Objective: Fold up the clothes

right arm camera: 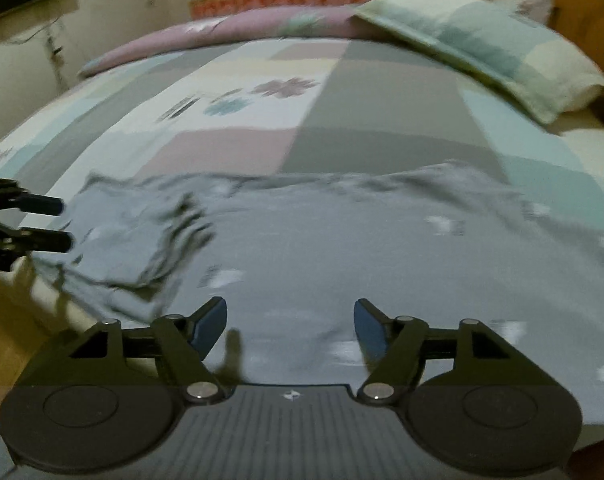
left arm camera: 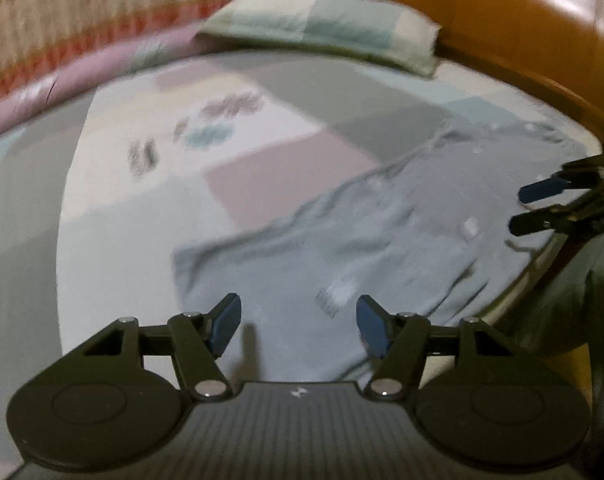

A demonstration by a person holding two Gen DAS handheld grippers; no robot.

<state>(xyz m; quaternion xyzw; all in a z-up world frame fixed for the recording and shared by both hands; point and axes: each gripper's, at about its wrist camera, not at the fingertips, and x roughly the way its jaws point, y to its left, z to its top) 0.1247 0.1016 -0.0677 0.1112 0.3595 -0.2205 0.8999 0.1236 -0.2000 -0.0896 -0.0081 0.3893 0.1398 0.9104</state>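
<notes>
A grey-blue garment point(left arm camera: 382, 240) with small white and dark marks lies spread on the bed near its front edge. In the right wrist view the garment point(right arm camera: 342, 240) has a rumpled, folded-over part at its left end. My left gripper point(left arm camera: 297, 324) hovers open over the garment's near end, nothing between its blue pads. My right gripper point(right arm camera: 289, 320) is also open above the cloth, empty. Each gripper shows in the other's view, the right gripper point(left arm camera: 520, 209) at the right edge and the left gripper point(right arm camera: 63, 223) at the left edge, both with jaws apart.
The patchwork bedspread point(left arm camera: 141, 200) covers the bed. A checked pillow point(left arm camera: 330, 24) lies at the far end by a wooden headboard point(left arm camera: 502, 12). A purple rolled quilt point(right arm camera: 221, 32) runs along the far side. The bed's edge and floor point(right arm camera: 5, 320) are lower left.
</notes>
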